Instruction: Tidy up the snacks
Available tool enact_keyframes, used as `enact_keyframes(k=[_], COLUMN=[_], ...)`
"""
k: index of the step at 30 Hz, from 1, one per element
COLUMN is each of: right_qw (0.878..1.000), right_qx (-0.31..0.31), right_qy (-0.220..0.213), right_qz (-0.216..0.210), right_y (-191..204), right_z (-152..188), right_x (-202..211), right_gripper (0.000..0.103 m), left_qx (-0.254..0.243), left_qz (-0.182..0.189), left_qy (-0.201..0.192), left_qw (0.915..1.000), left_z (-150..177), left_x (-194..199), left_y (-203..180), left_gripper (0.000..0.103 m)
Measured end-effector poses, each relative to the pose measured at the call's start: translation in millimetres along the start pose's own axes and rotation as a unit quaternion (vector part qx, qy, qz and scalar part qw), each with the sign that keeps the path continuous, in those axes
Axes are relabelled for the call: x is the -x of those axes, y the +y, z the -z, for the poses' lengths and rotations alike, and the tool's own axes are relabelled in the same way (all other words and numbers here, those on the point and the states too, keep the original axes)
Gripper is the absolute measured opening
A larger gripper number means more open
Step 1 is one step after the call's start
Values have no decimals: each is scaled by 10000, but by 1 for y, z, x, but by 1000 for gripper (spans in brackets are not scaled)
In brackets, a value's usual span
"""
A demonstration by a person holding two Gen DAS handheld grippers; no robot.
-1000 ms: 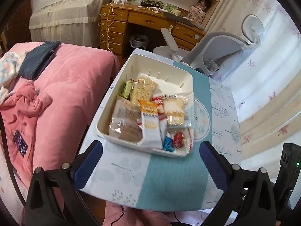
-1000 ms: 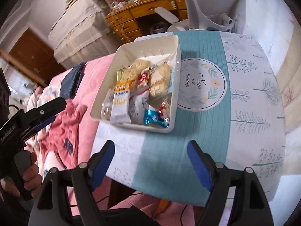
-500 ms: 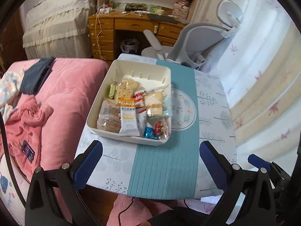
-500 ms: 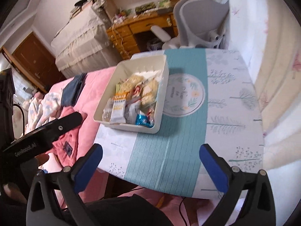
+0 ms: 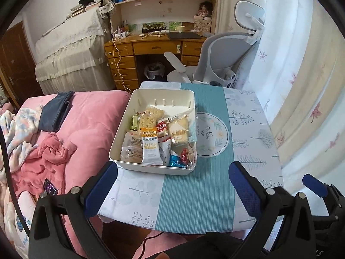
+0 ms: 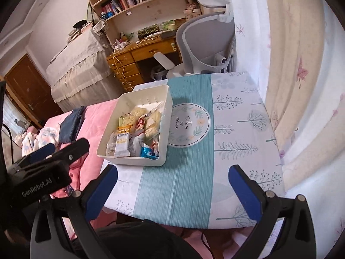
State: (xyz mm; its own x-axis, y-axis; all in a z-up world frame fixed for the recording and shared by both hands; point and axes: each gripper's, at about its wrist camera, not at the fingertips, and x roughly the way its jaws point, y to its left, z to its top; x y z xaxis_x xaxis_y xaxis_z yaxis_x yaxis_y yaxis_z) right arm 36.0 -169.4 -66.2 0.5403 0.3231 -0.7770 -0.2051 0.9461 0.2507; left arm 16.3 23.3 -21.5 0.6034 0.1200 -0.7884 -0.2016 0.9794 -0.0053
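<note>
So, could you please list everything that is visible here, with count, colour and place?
bin: one, cream, left part of the table, holding all the snacks
snack packets: about ten, exact count unclear, mixed colours, inside the bin
table: one, white cloth with tree print and a teal stripe, centre
bed: one, pink cover with clothes on it, left of the table
office chair: one, grey, behind the table
desk: one, wooden, back wall, with bookshelves above
curtain: white and cream with a leaf print, right side
left gripper: black with blue pads, jaws open, holding nothing, before the table
right gripper: same colours, jaws open, holding nothing
</note>
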Motion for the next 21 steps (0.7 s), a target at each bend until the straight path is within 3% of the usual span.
enact_keyframes(k=[21], right_qw=[9999], right_qx=[-62], right_qy=[126], right_qz=[16], right_y=[-21], right_z=[5], right_x=[-1], right_gripper=[103], left_qx=[-153], left_qz=[-68], left_qy=[-169], left_qw=[9997], left_z=[1], left_x=[9], left_y=[-27], left_gripper=[102])
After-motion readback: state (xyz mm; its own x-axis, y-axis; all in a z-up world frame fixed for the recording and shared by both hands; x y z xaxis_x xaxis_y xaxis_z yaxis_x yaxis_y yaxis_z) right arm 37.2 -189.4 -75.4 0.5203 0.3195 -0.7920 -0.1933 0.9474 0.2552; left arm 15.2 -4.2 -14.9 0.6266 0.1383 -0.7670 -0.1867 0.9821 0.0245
